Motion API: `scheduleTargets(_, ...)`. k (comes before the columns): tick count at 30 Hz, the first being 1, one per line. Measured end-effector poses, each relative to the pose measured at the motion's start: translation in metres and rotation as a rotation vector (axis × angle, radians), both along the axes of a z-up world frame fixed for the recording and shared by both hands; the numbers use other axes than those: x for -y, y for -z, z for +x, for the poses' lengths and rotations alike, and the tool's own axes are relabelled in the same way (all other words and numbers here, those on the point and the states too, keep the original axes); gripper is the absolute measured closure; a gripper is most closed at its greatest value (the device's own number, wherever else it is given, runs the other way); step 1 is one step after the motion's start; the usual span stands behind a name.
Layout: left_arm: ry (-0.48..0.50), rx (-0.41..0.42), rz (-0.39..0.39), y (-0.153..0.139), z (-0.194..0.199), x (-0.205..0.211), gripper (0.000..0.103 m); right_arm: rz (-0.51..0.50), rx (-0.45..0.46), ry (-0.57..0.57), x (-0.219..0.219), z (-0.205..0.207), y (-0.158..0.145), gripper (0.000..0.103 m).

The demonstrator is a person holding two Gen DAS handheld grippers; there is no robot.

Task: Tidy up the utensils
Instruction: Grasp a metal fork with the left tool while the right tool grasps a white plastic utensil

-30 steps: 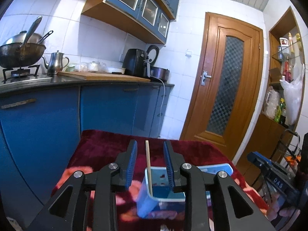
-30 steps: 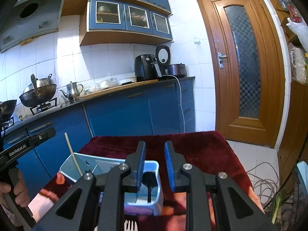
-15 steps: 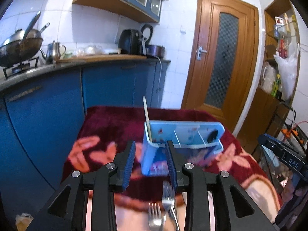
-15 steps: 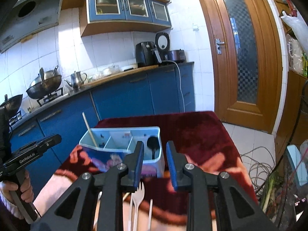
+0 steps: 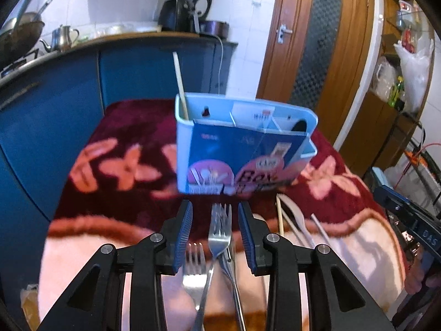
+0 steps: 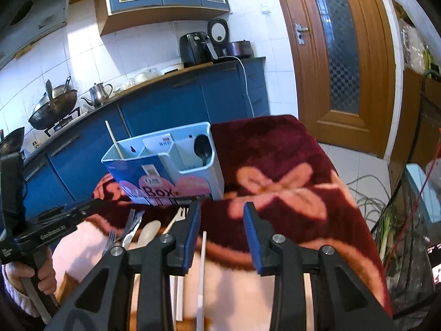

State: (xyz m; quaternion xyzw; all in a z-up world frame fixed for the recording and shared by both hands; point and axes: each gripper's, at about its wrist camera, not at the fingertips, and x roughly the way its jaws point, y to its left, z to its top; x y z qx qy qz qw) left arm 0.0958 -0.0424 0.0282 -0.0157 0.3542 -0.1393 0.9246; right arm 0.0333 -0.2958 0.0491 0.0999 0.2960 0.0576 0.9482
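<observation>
A light blue utensil box (image 5: 242, 149) with compartments stands on the red flowered cloth; it also shows in the right wrist view (image 6: 165, 165). One chopstick (image 5: 180, 82) leans in its left compartment and a dark spoon (image 6: 202, 149) sits in its right one. My left gripper (image 5: 215, 220) is open, its jaws either side of a metal fork (image 5: 220, 229); a second fork (image 5: 195, 270) lies beside it. My right gripper (image 6: 222, 220) is open and empty above a white stick (image 6: 202, 270). White plastic cutlery (image 5: 296, 220) lies to the right of the forks.
The cloth-covered table (image 6: 275, 171) drops off at its right edge towards cables on the floor. Blue kitchen cabinets (image 5: 82, 88) stand behind the table and a wooden door (image 5: 317, 41) is at the back right. The left gripper's body (image 6: 49, 229) shows at the lower left in the right wrist view.
Both grippers have pulled back from the box and tilted down, so the loose cutlery in front of it has come into view. Both stay open.
</observation>
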Motion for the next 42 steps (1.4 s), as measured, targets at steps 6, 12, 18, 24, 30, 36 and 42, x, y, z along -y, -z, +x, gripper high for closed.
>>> scheduleTargets(6,0.008,-0.055,0.057,0.019,0.010,0.016,0.068,0.025,-0.033,-0.001,0.005,-0.004,0.015,0.065)
scheduleTargets(12,-0.002,-0.087,0.101,0.033,0.023,0.027,0.068,0.037,-0.051,-0.008,0.007,-0.004,0.022,0.064)
scheduleTargets(18,-0.008,-0.122,0.137,0.043,0.032,0.033,0.068,0.047,-0.066,-0.012,0.009,-0.004,0.028,0.064)
scheduleTargets(24,0.005,-0.136,0.092,0.043,0.034,0.028,0.081,0.054,-0.077,-0.013,0.010,-0.003,0.031,0.063)
scheduleTargets(30,0.011,-0.126,0.037,0.037,0.031,0.016,0.081,0.051,-0.086,-0.024,0.007,-0.002,0.032,0.063)
scheduleTargets(36,0.017,-0.059,-0.039,0.018,0.016,0.001,0.081,0.032,-0.101,-0.045,-0.001,0.001,0.032,0.062)
scheduleTargets(42,0.018,0.009,-0.100,-0.002,-0.001,-0.014,0.082,0.001,-0.141,-0.073,-0.013,0.008,0.035,0.062)
